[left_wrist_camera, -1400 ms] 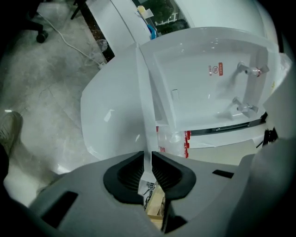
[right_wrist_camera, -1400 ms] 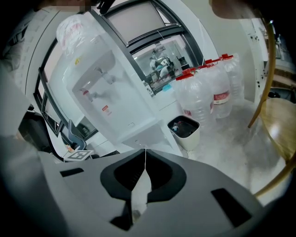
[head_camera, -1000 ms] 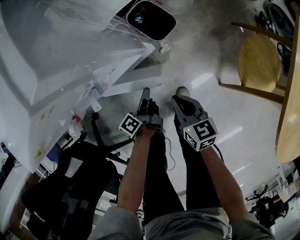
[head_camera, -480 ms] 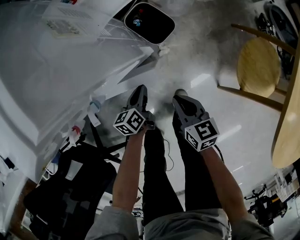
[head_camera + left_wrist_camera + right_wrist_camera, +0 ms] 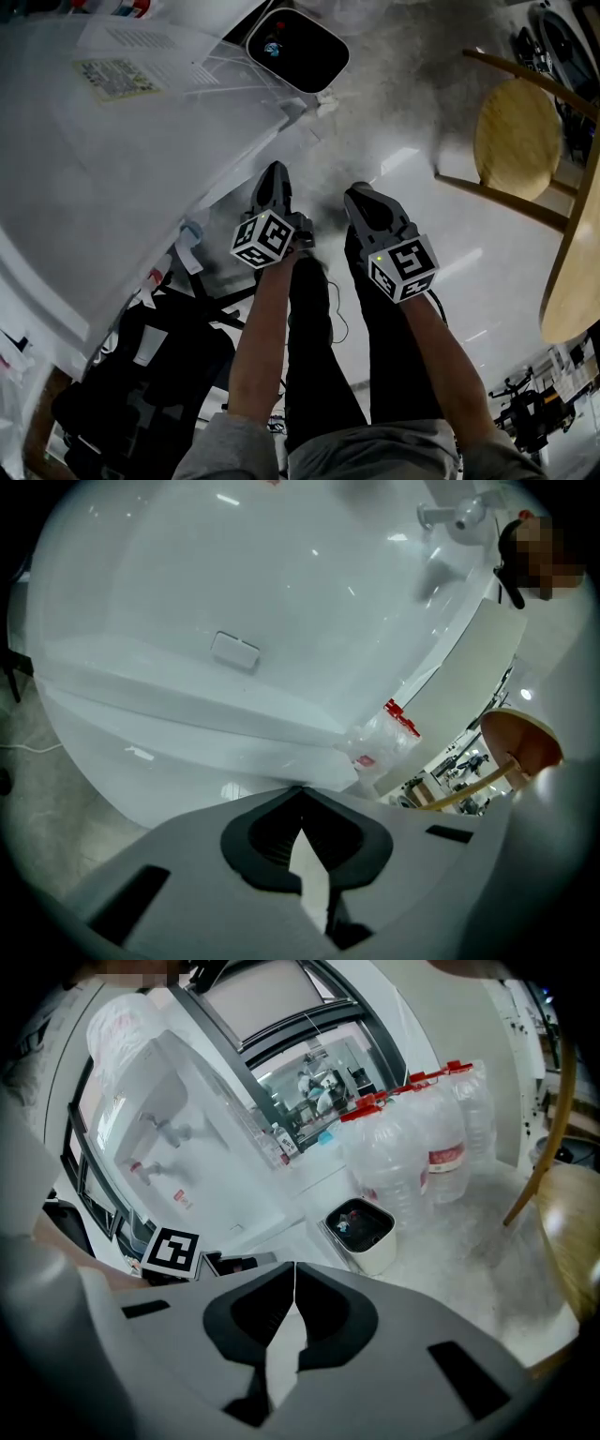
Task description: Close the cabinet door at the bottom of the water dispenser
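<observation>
Mostly cropped water dispenser (image 5: 281,583), left gripper (image 5: 300,792) fingers together, contact unclear.

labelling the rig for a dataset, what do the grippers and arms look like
The left gripper and right gripper are grey moulded shells with dark pads lining the jaws. The left cube and right cube are white with black square markers; the right shows a green light. Grey sleeves, forearms bare.
</observation>
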Demonstrator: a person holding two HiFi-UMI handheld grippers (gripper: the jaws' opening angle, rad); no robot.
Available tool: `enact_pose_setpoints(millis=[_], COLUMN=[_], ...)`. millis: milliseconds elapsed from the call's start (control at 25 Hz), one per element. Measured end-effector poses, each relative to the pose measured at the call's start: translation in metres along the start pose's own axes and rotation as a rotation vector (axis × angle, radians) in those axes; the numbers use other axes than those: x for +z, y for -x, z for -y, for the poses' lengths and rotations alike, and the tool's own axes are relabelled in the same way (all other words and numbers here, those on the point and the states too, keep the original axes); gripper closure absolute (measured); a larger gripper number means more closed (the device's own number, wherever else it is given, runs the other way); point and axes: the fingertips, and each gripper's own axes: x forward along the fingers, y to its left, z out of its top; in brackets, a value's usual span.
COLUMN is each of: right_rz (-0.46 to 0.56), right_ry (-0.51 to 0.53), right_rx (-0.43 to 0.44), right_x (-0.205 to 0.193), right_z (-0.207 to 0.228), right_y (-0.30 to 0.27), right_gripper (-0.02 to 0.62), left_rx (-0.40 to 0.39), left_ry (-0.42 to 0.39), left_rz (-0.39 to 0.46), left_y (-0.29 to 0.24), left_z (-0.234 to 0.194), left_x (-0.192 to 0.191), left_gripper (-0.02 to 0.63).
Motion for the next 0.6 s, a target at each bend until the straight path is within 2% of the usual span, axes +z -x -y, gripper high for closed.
enact_pose_setpoints(millis=[600], right_rz=[-0.007], right_ry=[-0.005], right_rx=[-0.006], right_x=[-0.0008], right_z=[0.0090], right_y=[-0.0009], right_gripper=[0.583], left_rx=[0.022], left_ry=[0.012], left_rz=[0.031], left_y=[-0.0069], left_z=[-0.0025], left_x=[0.0057], left_gripper=[0.600])
